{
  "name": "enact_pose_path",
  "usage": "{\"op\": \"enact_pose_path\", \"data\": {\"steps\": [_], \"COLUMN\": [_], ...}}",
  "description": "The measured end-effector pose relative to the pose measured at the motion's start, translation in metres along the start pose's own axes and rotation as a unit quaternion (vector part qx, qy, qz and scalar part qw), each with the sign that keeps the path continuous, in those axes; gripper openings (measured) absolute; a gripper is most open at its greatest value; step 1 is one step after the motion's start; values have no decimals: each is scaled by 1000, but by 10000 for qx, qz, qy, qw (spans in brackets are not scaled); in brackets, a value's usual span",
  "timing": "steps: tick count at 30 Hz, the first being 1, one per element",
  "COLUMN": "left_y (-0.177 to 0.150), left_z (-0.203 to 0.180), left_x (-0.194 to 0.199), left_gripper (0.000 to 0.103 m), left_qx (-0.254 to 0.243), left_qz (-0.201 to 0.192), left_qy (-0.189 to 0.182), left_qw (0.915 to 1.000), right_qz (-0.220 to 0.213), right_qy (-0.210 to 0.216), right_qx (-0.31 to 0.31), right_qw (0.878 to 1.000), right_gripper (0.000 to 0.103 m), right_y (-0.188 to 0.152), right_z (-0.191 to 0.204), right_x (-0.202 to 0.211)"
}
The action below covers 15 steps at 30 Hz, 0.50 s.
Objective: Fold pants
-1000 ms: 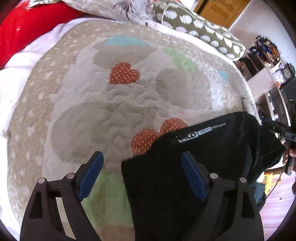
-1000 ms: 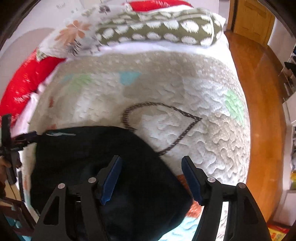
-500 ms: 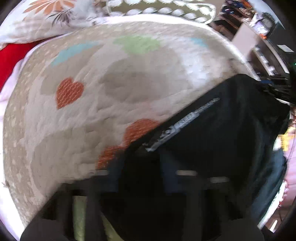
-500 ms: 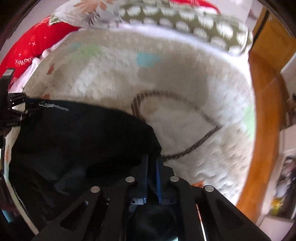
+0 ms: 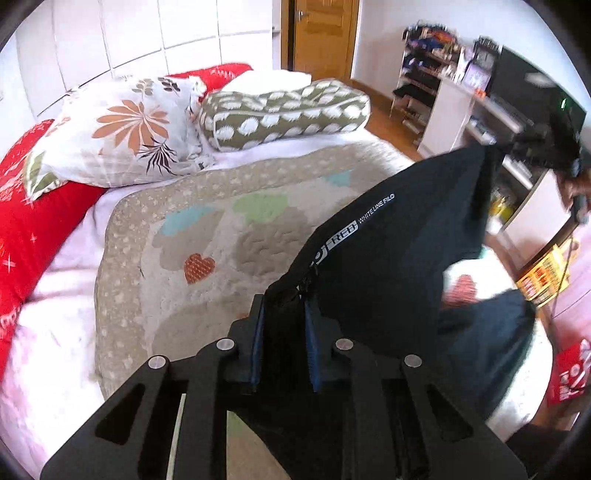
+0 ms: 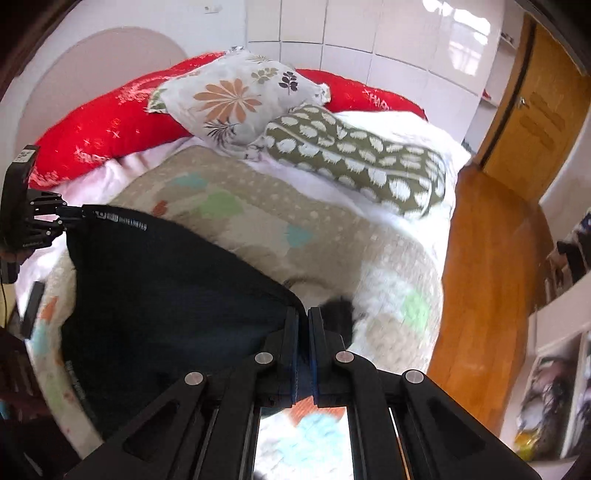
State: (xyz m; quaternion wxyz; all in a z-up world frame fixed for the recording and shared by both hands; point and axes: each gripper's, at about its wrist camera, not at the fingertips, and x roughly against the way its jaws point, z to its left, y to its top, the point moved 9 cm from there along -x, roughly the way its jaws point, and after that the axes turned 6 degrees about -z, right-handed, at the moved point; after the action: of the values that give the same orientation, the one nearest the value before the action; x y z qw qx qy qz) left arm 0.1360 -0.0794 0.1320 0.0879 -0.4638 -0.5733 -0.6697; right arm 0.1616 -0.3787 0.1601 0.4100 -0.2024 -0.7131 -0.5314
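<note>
Gripping the black pants [image 5: 388,280] at both ends, I have my left gripper [image 5: 283,314] clamped on the waistband corner by the zipper; its jaws have just been closing and the cloth sits bunched between the blue pads [image 5: 309,350]. My right gripper [image 6: 302,328] is pinched nearly flat on the other corner of the pants [image 6: 166,288], fabric squeezed between its blue pads [image 6: 293,362]. The pants hang stretched between the two tongs, lifted off the quilt [image 5: 207,258], with the lower part sagging toward the bed edge. The white lettering on the waistband [image 5: 354,225] runs along the top edge; in the right view the same waistband print [image 6: 122,221] shows near the left gripper [image 6: 74,212], which comes in from the left edge of that view. In the left view the right gripper [image 5: 498,149] holds the far top corner; it's blurry there and a hand [image 5: 574,184] is partly visible behind it. Beyond the pants the quilt, beige with heart patches, covers the bed. Farther back lie a green spotted pillow [image 5: 288,114], a floral pillow [image 5: 122,129] and a red bolster [image 5: 33,206]. Farthest are a wooden door [image 5: 319,33], white wall panels [image 6: 369,40], and cluttered shelves [image 5: 428,81] on the right.
</note>
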Motion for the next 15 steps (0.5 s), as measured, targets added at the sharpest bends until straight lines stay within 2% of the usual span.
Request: {"op": "enact_pose_path", "data": {"steps": [3, 7, 8, 10, 12, 15], "left_y": [-26, -86, -105, -143, -182, -221], "left_z": [-10, -26, -31, -38, -39, -31], "left_x": [26, 41, 42, 37, 28, 15], "left_gripper": [16, 14, 10, 9, 8, 6], "left_qx": [102, 295, 360, 557, 792, 1284], "left_qz": [-32, 270, 423, 769, 1121, 1415], "left_qy": [-110, -255, -275, -279, -171, 43], "left_qw": [9999, 9989, 9981, 9951, 9904, 9816], "right_qz": [219, 790, 979, 1317, 1632, 2035], "right_qy": [205, 473, 548, 634, 684, 721], "right_qx": [-216, -575, -787, -1130, -1431, -1651], "right_qw": [9993, 9941, 9906, 9828, 9737, 9624], "right_gripper": [4, 4, 4, 4, 4, 4], "right_y": [-43, -121, -142, -184, -225, -272], "right_z": [21, 51, 57, 70, 85, 106], "right_x": [21, 39, 37, 29, 15, -10]}}
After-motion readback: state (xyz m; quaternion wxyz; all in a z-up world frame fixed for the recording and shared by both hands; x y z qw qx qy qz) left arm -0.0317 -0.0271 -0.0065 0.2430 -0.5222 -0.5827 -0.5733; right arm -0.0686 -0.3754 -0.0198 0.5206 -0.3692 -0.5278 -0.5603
